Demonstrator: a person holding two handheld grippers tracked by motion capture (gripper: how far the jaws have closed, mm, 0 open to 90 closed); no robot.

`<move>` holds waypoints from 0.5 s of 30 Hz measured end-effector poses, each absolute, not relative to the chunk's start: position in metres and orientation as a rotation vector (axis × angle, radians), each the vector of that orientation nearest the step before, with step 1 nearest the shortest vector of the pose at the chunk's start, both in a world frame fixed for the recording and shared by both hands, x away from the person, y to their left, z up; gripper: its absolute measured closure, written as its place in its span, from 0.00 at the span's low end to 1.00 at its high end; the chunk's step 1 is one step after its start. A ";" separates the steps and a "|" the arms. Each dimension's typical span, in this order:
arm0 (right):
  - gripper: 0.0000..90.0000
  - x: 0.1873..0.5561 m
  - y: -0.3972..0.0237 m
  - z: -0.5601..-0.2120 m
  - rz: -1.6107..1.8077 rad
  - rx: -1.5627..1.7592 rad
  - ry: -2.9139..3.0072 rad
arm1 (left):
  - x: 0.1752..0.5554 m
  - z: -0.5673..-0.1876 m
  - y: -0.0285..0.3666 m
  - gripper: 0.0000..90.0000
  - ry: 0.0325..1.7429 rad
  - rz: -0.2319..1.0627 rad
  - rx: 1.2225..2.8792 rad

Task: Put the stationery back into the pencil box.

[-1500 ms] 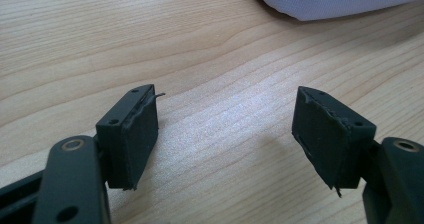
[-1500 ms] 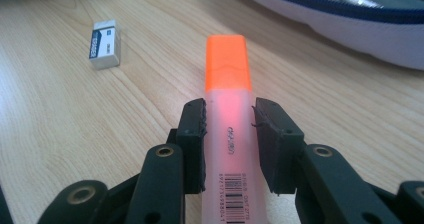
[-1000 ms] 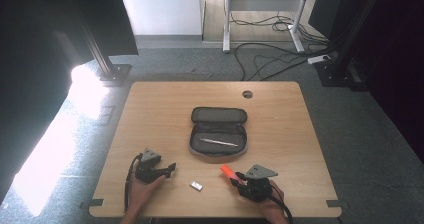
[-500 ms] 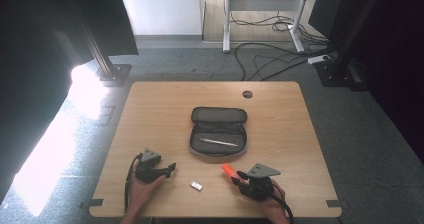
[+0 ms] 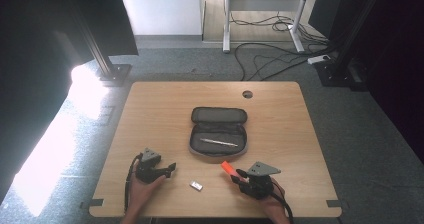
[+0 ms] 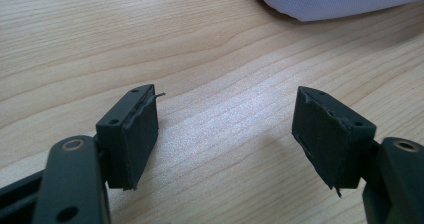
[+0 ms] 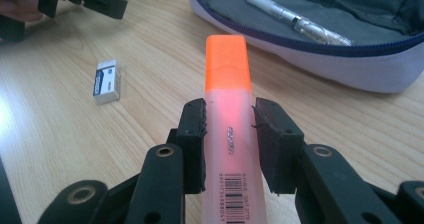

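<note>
On the wooden surface (image 5: 150, 119), an open pencil case (image 5: 218, 132) lay at centre with a pen (image 5: 219, 142) inside. From the case, the right claw (image 5: 239, 176) stood at about five o'clock and the left claw (image 5: 169, 170) at about seven o'clock. The orange highlighter (image 7: 228, 109) was clamped between the right claw's pads, roughly half open, its cap pointing toward the case at about eleven o'clock. The left claw was released, jaws wide apart with nothing between them, over bare wood. A small eraser (image 5: 196, 186) lay between the two claws.

Risk, as judged: the grip sat on the highlighter's smooth barrel, so a tilt could let it slip; carried low, its cap could catch the case's near rim.
</note>
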State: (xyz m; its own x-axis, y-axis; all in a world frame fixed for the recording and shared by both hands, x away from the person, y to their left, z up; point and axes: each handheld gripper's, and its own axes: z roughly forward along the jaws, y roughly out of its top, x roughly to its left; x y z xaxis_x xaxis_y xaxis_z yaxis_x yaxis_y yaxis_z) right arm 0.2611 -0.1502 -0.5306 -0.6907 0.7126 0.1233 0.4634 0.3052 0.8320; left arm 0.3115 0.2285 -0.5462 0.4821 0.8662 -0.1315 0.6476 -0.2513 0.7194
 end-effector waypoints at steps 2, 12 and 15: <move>0.73 0.263 -0.151 -0.528 1.350 1.073 2.303 | 0.311 -0.546 0.229 0.30 1.249 0.379 1.994; 0.73 0.272 -0.156 -0.514 1.407 1.082 2.263 | 0.311 -0.546 0.228 0.30 1.249 0.385 1.998; 0.73 0.277 -0.155 -0.507 1.406 1.067 2.259 | 0.311 -0.546 0.228 0.30 1.250 0.384 1.996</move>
State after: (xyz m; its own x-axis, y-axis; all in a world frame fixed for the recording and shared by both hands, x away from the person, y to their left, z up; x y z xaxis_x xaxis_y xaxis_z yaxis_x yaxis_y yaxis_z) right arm 0.2769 -0.1549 -0.5068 -0.6909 0.7083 0.1445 0.4424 0.2562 0.8595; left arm 0.3113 0.2280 -0.5462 0.4814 0.8673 -0.1266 0.6467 -0.2540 0.7192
